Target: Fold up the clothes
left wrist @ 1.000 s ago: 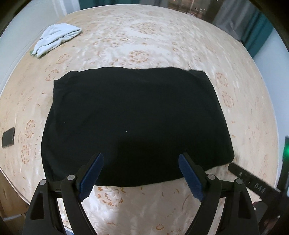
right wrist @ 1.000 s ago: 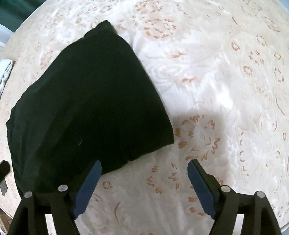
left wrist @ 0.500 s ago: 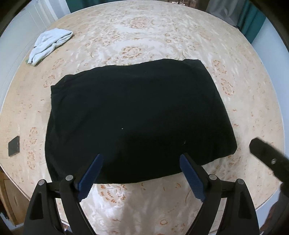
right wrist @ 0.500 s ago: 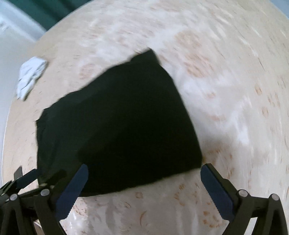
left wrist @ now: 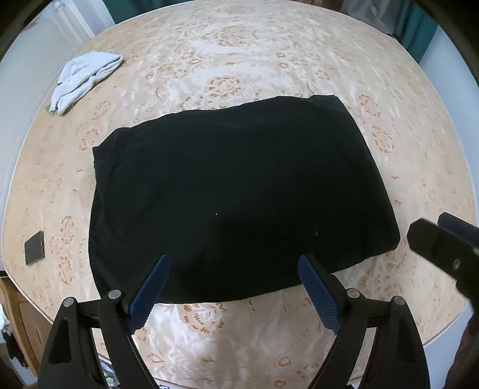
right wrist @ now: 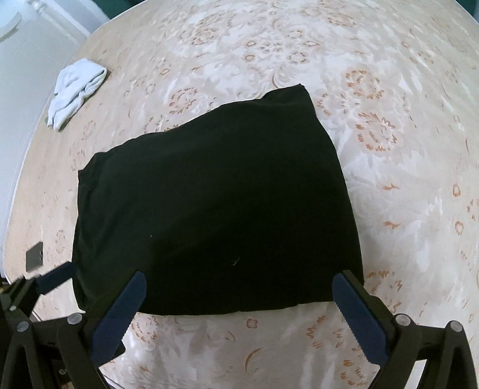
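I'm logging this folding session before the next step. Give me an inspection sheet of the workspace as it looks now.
Surface: bed cover, cream with an orange floral pattern, fairly smooth.
Job's things: black garment, folded into a rough rectangle, lying flat mid-bed.
Clutter: white cloth, bunched near the far left edge; small dark flat device at the left edge.
Grippers: left gripper open, empty, above the garment's near edge; right gripper open, empty, jaws just widened.
Cables: nothing seen.
Surroundings: teal curtain, white wall.

Left gripper (left wrist: 233,284), right gripper (right wrist: 239,299): jaws apart, empty.
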{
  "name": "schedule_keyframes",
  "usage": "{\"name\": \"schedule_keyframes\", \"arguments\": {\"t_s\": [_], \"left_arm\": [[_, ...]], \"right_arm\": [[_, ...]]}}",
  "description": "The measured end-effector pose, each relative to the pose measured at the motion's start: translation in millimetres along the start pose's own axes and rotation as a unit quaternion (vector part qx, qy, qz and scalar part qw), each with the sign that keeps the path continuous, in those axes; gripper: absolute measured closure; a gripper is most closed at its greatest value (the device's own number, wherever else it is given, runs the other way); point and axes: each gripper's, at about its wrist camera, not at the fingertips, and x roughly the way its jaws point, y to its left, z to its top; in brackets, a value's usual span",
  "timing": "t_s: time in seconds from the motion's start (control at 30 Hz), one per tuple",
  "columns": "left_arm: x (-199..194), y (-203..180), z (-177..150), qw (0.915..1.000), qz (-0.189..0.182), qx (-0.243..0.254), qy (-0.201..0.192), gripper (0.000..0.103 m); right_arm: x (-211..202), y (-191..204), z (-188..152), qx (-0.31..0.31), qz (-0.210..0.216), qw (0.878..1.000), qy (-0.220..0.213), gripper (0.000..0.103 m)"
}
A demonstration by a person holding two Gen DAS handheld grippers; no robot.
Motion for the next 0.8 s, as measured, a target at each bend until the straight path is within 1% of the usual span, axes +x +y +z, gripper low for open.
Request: {"name": "schedule_keyframes", "arguments": {"t_s": [0.17, 0.33, 0.47, 0.57, 0.6, 0.7, 0.77, 0.8], "left_arm": [[-4, -6, 3, 1.0000, 0.006, 0.001, 0.006, 0.013], [-9, -7, 7, 0.9998, -0.005, -0.008, 0.016, 0.013], [-8, -8, 8, 0.9999, 0.002, -0.004, 0.012, 0.013], [-2, -12, 4, 0.9997, 0.021, 0.014, 0.003, 0.012], [0, -13, 3, 0.9994, 0.028, 0.020, 0.000, 0.012], [9, -28, -8, 0.9950, 0.062, 0.074, -0.027, 0.012], [13, -41, -17, 0.9881, 0.083, 0.119, -0.050, 0.012], [15, -50, -23, 0.9827, 0.095, 0.146, -0.063, 0.012]], "right_arm": [[-2, 2, -1, -0.009, -0.005, 1.000, 0.004, 0.000], [-1, 2, -2, -0.010, -0.013, 1.000, 0.007, 0.000], [-1, -5, -3, 0.003, -0.016, 1.000, 0.012, 0.000], [3, -17, -4, 0.014, -0.023, 1.000, 0.014, 0.000], [6, -23, -4, 0.022, -0.028, 0.999, 0.017, 0.000], [22, -55, -10, 0.067, -0.062, 0.995, 0.038, 0.000], [33, -80, -17, 0.102, -0.074, 0.991, 0.054, 0.000], [37, -93, -21, 0.119, -0.073, 0.988, 0.061, 0.000]]}}
